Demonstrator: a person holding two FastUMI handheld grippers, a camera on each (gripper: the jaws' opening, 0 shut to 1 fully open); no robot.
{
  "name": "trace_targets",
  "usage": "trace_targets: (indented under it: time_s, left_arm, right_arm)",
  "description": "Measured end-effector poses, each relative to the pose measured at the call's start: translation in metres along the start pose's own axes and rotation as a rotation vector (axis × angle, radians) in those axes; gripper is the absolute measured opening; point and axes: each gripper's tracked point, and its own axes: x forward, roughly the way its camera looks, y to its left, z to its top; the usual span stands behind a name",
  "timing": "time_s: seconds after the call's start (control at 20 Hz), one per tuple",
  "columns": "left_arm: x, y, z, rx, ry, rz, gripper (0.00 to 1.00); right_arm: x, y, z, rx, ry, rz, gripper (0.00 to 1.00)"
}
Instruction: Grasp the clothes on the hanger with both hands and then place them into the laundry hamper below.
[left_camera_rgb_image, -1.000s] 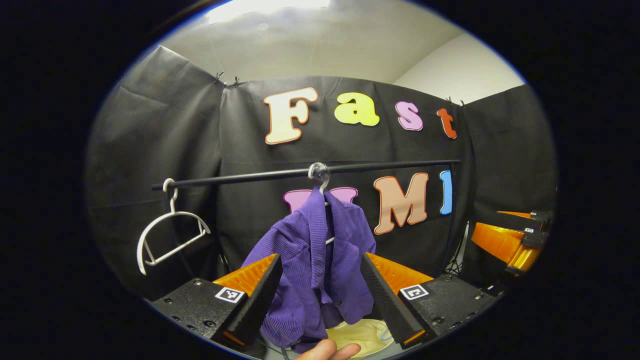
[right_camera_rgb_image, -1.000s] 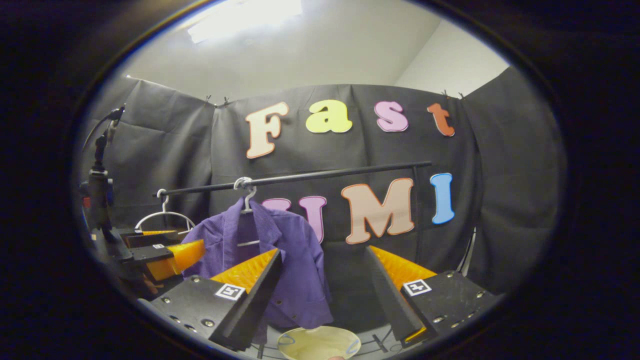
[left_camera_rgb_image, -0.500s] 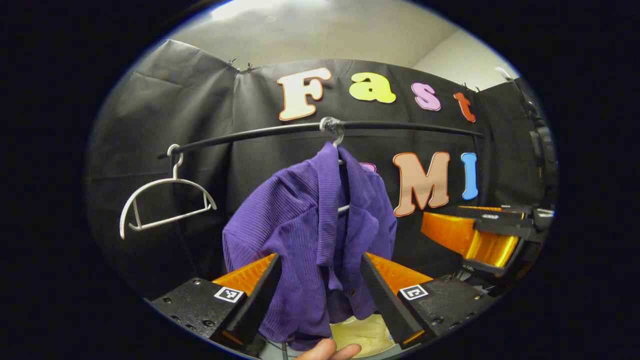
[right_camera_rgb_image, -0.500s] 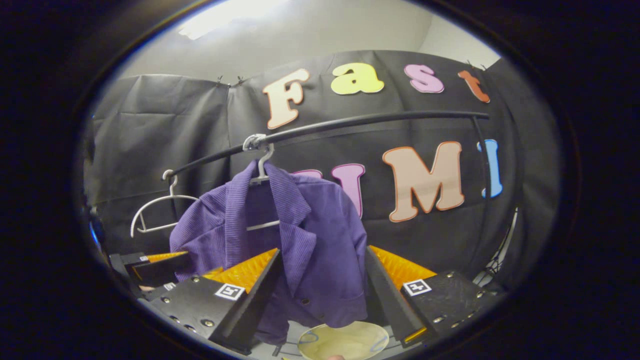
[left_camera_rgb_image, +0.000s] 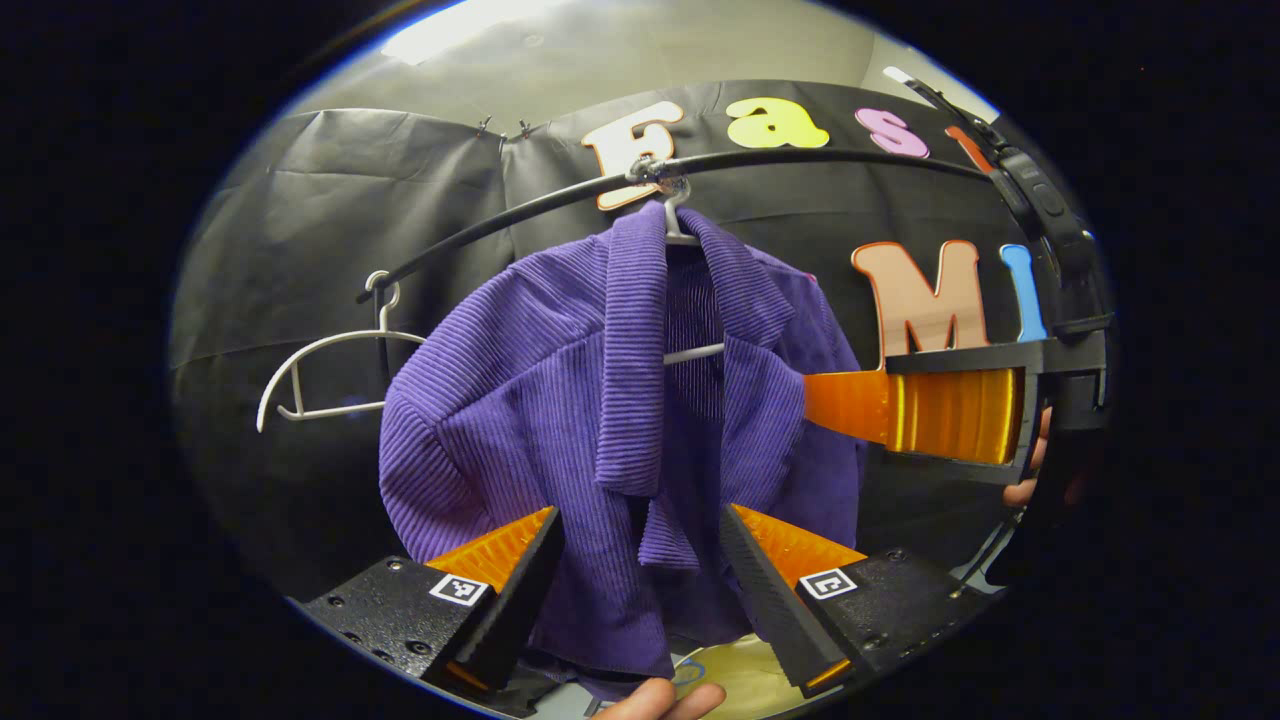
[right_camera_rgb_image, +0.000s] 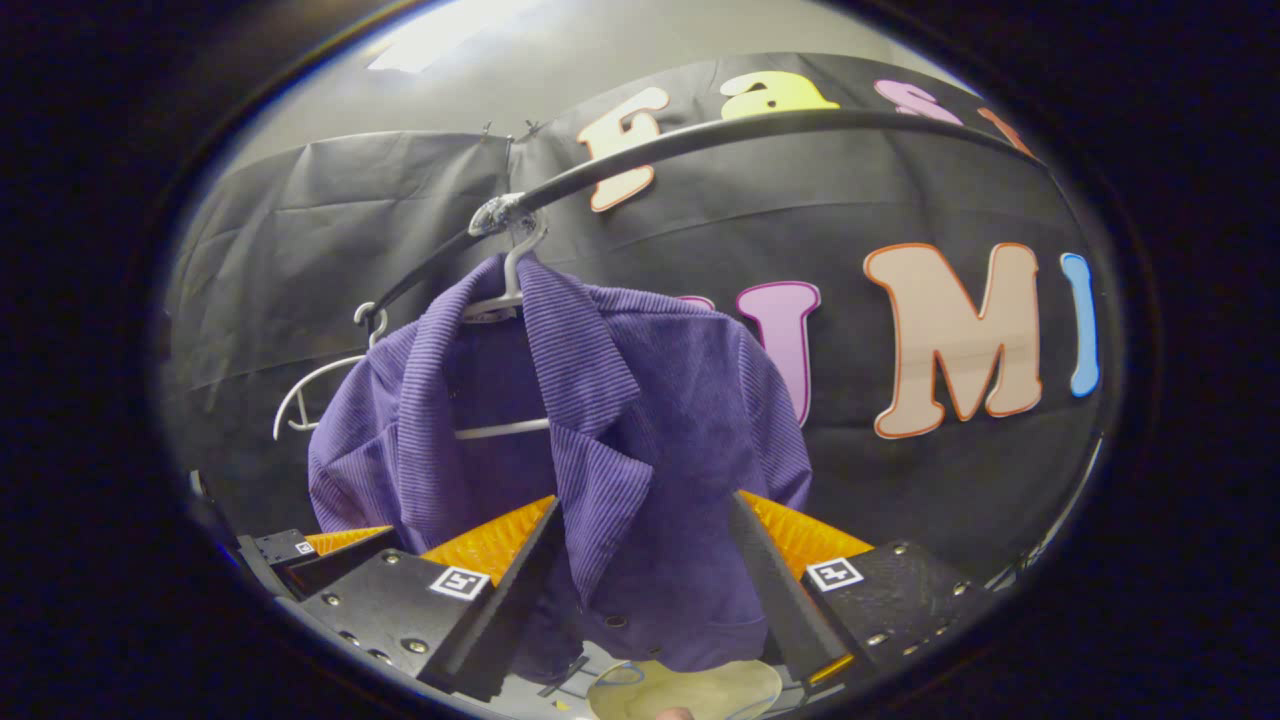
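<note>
shirt: our purple corduroy shirt (left_camera_rgb_image: 560, 400) hung on a white hanger (right_camera_rgb_image: 505, 290) from the black rail (left_camera_rgb_image: 500, 220), long axis straight down, open front facing us
left gripper (left_camera_rgb_image: 640, 570): jaws wide apart, shirt front between them, nothing pinched yet
right gripper (right_camera_rgb_image: 645, 560): also spread open around the lower hem
hamper (right_camera_rgb_image: 690, 695): pale rim just below the shirt
tip: we figured pinch each front panel high, then lift off

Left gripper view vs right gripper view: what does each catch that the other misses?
Left gripper view: the right claw side-on, tips by the purple shirt's edge, a hand behind it. Right gripper view: the left claw low beside the shirt. Both: the shirt on its white hanger, the spare hanger, the black rail, the hamper below.
</note>
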Motion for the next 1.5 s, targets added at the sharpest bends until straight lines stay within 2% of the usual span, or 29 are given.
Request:
trace_targets:
  time_s: [0.1,0.15,0.2,0.3,0.5,0.55,0.7,0.75,0.9,1.05,1.1,1.15,1.2,1.25,1.35,1.4,1.45,1.5]
  left_arm:
    - [0.006,-0.019,-0.012,-0.044,0.037,-0.009,1.0]
    - [0.008,-0.027,-0.018,-0.056,0.06,-0.01,0.96]
    - [0.01,-0.031,-0.02,-0.053,0.063,-0.003,0.97]
    - [0.019,-0.03,-0.02,-0.032,0.048,0.034,0.93]
    - [0.036,-0.013,-0.027,-0.051,0.064,0.101,0.95]
    - [0.043,-0.002,-0.029,-0.057,0.078,0.13,0.91]
    - [0.061,0.017,-0.016,-0.046,0.031,0.118,0.84]
    - [0.064,0.02,-0.014,-0.039,0.029,0.102,0.74]
    - [0.064,0.025,-0.012,-0.021,0.051,0.047,0.47]
    - [0.062,0.041,-0.008,0.014,0.051,0.07,0.19]
    - [0.056,0.048,-0.005,0.033,0.049,0.081,0.15]
    - [0.053,0.05,-0.002,0.037,0.039,0.069,0.09]
    - [0.05,0.052,0.003,0.037,0.032,0.054,0.11]
    - [0.044,0.054,0.005,0.038,0.034,0.041,0.08]
    - [0.033,0.054,0.01,0.038,0.072,0.001,0.06]
    - [0.028,0.052,0.014,0.017,0.086,-0.031,0.05]
    - [0.02,0.048,0.019,-0.013,0.097,-0.069,0.05]
    - [0.012,0.047,0.026,-0.032,0.103,-0.091,0.02]
  right_arm:
    - [0.016,0.0,-0.001,-0.003,0.004,0.046,0.99]
    - [0.022,-0.002,-0.001,-0.003,0.006,0.061,0.99]
    - [0.027,-0.006,0.0,-0.001,0.007,0.068,0.99]
    - [0.036,-0.007,0.0,0.028,0.011,0.095,0.99]
    - [0.056,0.01,-0.009,0.087,0.046,0.134,0.99]
    - [0.058,0.013,-0.006,0.091,0.046,0.139,0.99]
    - [0.066,0.022,-0.001,0.082,0.05,0.147,0.99]
    - [0.066,0.027,-0.001,0.078,0.05,0.158,1.0]
    - [0.063,0.041,0.006,0.082,0.018,0.152,0.46]
    - [0.065,0.055,-0.003,0.1,0.082,0.176,0.47]
    - [0.069,0.058,-0.009,0.111,0.109,0.181,0.56]
    - [0.06,0.05,-0.007,0.135,0.134,0.148,0.33]
    - [0.057,0.048,-0.006,0.182,0.155,0.145,0.1]
    - [0.055,0.049,-0.009,0.227,0.182,0.136,0.1]
    - [0.047,0.037,-0.011,0.294,0.234,0.044,0.1]
    - [0.043,0.036,-0.007,0.297,0.236,0.024,0.1]
    - [0.033,0.044,-0.006,0.271,0.23,0.04,0.09]
    - [0.031,0.044,-0.006,0.234,0.223,0.027,0.18]
